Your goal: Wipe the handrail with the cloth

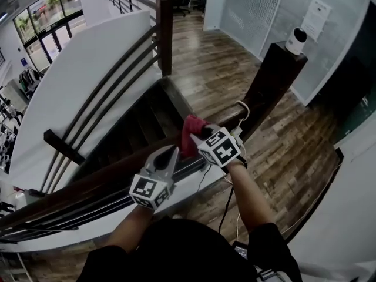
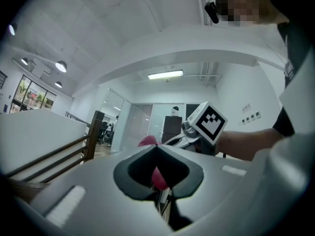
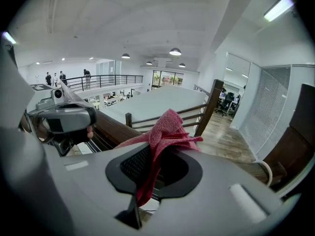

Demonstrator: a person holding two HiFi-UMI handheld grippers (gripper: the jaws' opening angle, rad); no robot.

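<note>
Right gripper [image 1: 198, 140] was clamped on the red cloth [image 3: 167, 129] over the dark wooden handrail [image 1: 100, 181], left gripper [image 1: 170, 153] nearby, jaws together, empty, paper notice [image 1: 318, 12] print was unreadable.

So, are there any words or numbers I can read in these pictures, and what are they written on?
No words or numbers can be read here.
Paper sheet on the glass wall: it has print, but it is too small to read.
Marker cubes on the two hand-held tools: black-and-white square patterns only, no letters or numbers.
Red cloth: no label showing.
</note>
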